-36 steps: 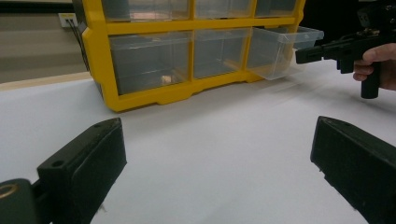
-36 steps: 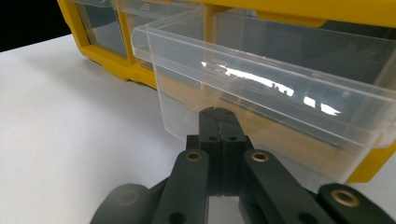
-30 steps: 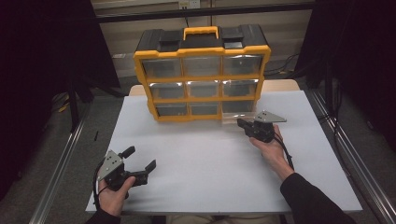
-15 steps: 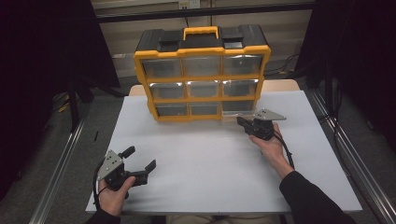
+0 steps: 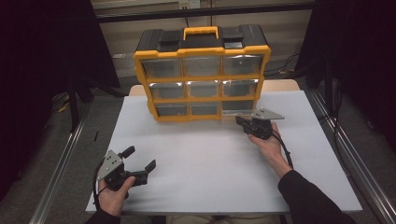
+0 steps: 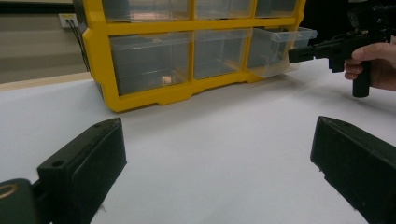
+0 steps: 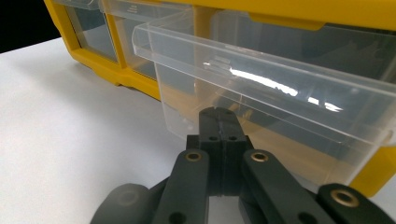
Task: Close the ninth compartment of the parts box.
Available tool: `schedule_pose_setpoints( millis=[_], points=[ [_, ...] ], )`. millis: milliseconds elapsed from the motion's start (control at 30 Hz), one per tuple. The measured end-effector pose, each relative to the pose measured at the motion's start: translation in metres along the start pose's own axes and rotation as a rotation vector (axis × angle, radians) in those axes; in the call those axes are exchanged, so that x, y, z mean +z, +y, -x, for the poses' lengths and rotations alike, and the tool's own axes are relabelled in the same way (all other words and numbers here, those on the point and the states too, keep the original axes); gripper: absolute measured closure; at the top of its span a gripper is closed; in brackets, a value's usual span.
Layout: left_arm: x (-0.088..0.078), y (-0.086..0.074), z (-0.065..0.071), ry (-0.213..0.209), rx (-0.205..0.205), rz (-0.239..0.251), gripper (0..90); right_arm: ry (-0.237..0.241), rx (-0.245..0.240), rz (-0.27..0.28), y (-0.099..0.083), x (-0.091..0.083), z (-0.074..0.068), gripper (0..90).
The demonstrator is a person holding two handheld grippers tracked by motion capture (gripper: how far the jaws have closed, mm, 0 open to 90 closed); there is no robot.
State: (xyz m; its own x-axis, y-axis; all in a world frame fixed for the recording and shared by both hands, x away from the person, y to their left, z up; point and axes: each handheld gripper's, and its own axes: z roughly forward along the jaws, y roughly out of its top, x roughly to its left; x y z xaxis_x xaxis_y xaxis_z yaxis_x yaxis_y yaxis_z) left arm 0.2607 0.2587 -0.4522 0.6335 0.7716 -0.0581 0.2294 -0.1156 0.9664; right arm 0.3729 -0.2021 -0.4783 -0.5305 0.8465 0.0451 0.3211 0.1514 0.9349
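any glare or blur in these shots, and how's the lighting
High view: dim, dark surroundings, the white table the brightest area. Right gripper view: a streak of glare on the clear drawer, with the right gripper close and slightly soft. Left gripper view: the left gripper jaws blurred near the lens, the yellow organizer sharper.

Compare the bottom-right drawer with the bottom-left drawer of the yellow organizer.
The bottom-right drawer is pulled partway out; the bottom-left drawer sits flush. The right gripper, jaws shut, meets the bottom-right drawer's front; nothing touches the bottom-left one. Both are clear plastic, in the organizer's lowest row.
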Motion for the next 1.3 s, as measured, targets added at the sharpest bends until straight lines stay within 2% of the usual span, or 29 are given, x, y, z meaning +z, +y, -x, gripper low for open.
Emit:
schedule_pose_setpoints(
  millis=[300,667,1100,1133,1300],
  points=[
    [0.000,0.000,0.000,0.000,0.006,-0.005,3.1,-0.014,-0.001,0.017,0.002,0.000,0.003,90.0],
    [0.000,0.000,0.000,-0.001,0.005,-0.001,3.1,-0.016,-0.010,-0.001,0.003,0.004,0.004,90.0],
    [0.000,0.000,0.000,0.000,0.001,0.000,3.1,-0.025,-0.010,0.000,0.006,0.011,0.007,90.0],
    [0.000,0.000,0.000,-0.001,0.001,0.001,3.1,-0.026,0.001,0.003,0.007,0.011,0.007,90.0],
    [0.000,0.000,0.000,-0.002,0.004,-0.003,3.1,-0.027,-0.009,0.008,0.009,0.011,0.008,90.0]
  ],
)
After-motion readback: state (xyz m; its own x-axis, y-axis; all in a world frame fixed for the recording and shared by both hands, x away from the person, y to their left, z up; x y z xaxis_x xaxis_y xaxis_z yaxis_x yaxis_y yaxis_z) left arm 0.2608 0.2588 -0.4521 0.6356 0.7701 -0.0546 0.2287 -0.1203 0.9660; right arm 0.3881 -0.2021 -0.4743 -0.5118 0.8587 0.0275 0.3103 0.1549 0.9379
